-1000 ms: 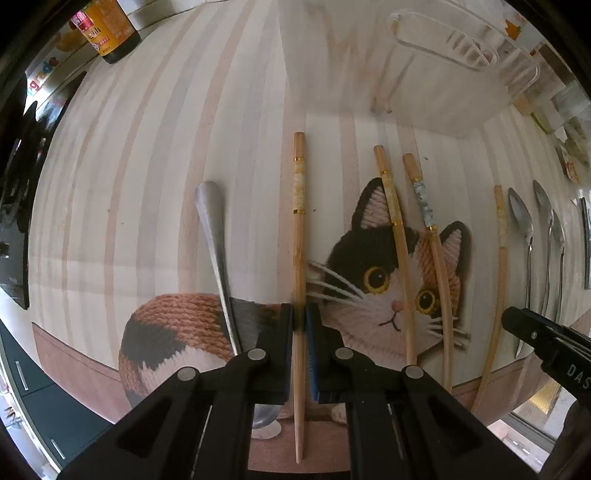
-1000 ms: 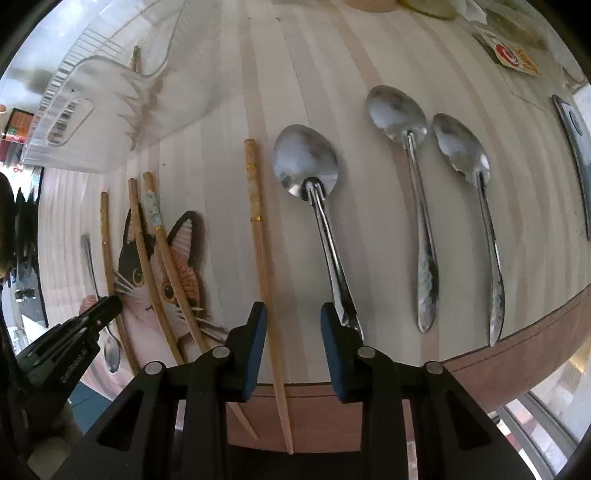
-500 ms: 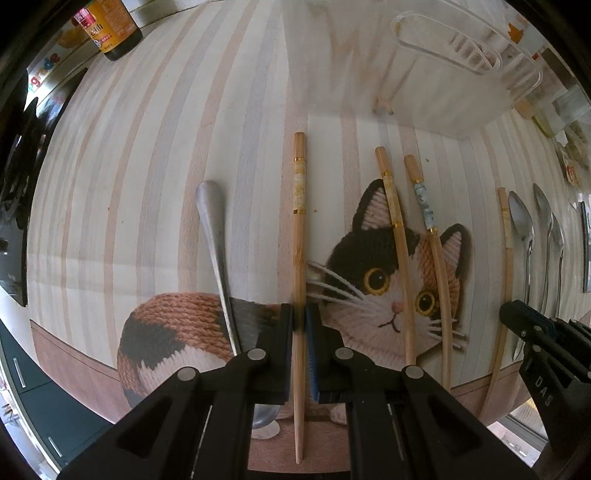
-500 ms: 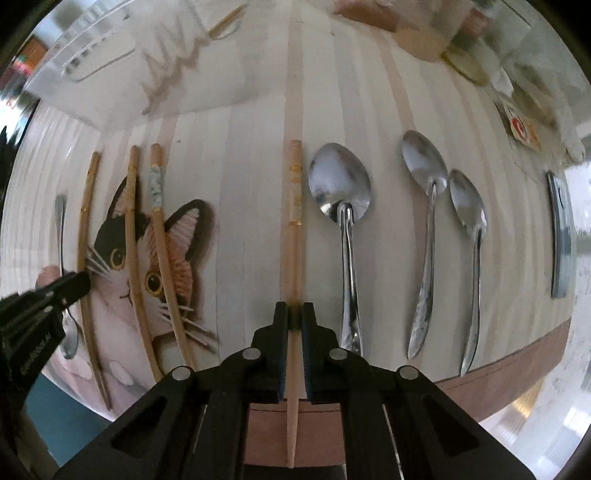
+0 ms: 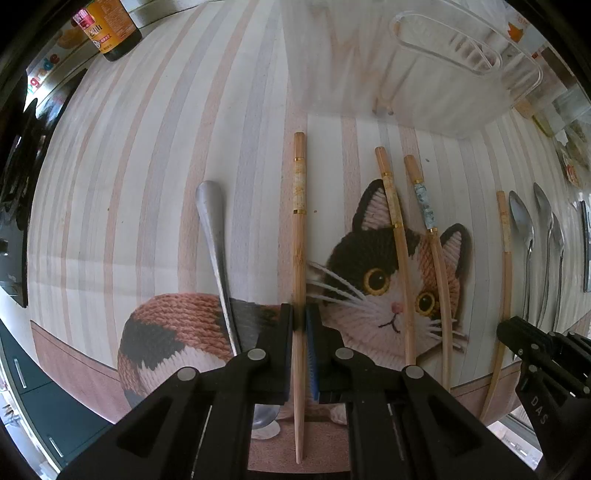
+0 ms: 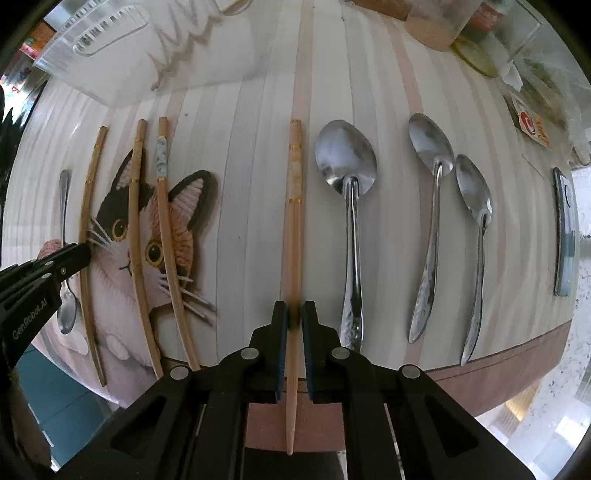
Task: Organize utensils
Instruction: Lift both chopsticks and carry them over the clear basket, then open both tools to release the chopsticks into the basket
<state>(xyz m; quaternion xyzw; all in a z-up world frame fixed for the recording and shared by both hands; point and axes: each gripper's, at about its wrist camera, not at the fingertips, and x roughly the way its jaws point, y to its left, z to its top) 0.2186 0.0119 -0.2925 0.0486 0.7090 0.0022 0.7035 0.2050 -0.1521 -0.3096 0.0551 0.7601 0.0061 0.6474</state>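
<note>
My left gripper (image 5: 300, 325) is shut on a wooden chopstick (image 5: 298, 236) that lies lengthwise on the striped cat mat (image 5: 147, 155). A small metal spoon (image 5: 216, 240) lies just left of it, two more chopsticks (image 5: 397, 243) to its right. My right gripper (image 6: 294, 317) is shut on another wooden chopstick (image 6: 293, 221). Right of that one lie a large spoon (image 6: 349, 206) and two smaller spoons (image 6: 436, 206). The left gripper also shows at the left edge of the right wrist view (image 6: 40, 273).
A clear plastic container (image 5: 424, 62) stands at the back of the mat. A sauce bottle (image 5: 107, 29) is at the far left. Jars (image 6: 439, 22) and packets stand at the back right, a flat grey object (image 6: 565, 229) at the right. The mat's front edge (image 6: 498, 373) is close.
My right gripper swung over the chopstick and shut on it, then came a little nearer. My left gripper stayed shut on its chopstick.
</note>
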